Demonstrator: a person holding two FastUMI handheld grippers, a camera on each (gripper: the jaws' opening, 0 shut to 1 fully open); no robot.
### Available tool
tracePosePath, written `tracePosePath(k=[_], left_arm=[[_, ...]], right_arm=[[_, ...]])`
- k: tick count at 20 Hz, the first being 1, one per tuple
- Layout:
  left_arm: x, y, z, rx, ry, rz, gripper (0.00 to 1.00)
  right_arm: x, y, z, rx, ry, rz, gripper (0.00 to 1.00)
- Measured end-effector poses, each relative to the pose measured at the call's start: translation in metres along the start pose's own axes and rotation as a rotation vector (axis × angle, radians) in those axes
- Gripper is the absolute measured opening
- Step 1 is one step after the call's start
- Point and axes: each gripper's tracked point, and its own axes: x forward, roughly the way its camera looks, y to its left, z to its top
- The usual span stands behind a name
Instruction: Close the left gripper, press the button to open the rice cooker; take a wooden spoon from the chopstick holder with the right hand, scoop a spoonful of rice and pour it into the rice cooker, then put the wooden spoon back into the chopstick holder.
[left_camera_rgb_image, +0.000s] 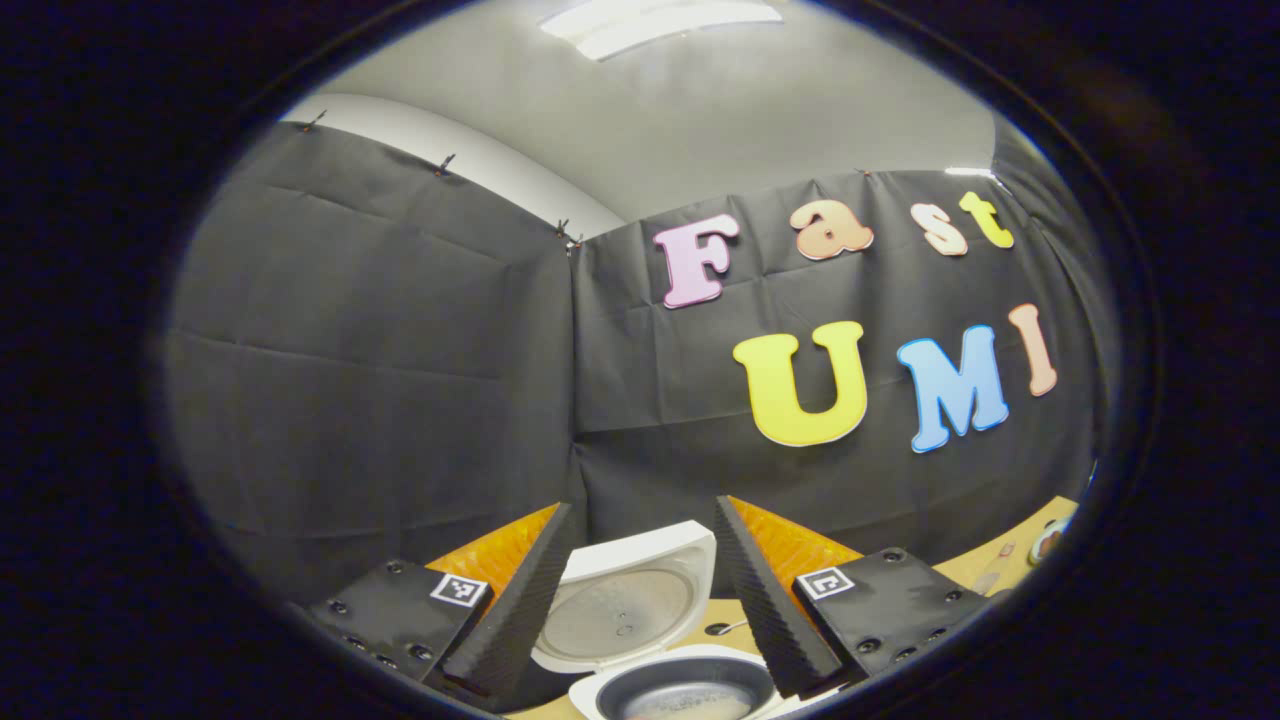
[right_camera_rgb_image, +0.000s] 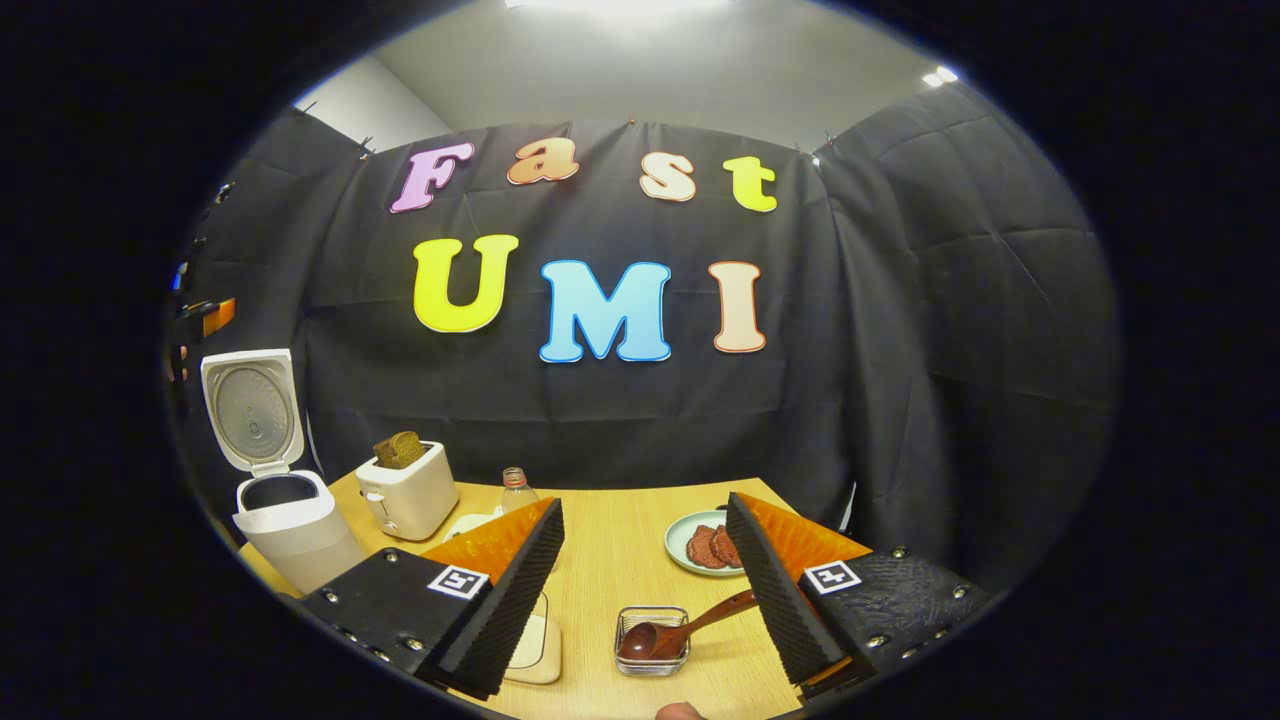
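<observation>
The white rice cooker (right_camera_rgb_image: 290, 525) has a smooth, glossy plastic shell; its raised lid (left_camera_rgb_image: 625, 610) shows a dull metal inner plate. The light counter (right_camera_rgb_image: 620, 560) looks like matt wood. A glossy dark wooden spoon (right_camera_rgb_image: 672, 628) lies in a clear glass dish (right_camera_rgb_image: 652, 640).

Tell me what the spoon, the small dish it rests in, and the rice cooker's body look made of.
Dark reddish-brown wooden spoon: seemingly wood, glossy, perhaps lacquered. Small square clear dish: apparently glass or clear plastic, since the table shows through its walls. White rice cooker: looks like smooth matte plastic; its raised lid's inner plate has a dull metallic sheen.
</observation>
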Motion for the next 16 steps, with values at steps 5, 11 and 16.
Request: tracePosePath(k=[5, 11, 16], left_arm=[[0.052, 0.017, -0.008, -0.035, 0.020, 0.011, 0.95], [0.107, 0.029, -0.042, -0.030, 0.100, 0.013, 0.95], [0.148, 0.042, -0.080, -0.089, 0.210, 0.052, 0.96]], right_arm=[[-0.006, 0.019, -0.005, 0.002, 0.013, -0.012, 0.99], [-0.016, 0.031, -0.013, -0.005, 0.030, -0.031, 0.99], [-0.020, 0.029, -0.022, -0.012, 0.051, -0.043, 0.99]])
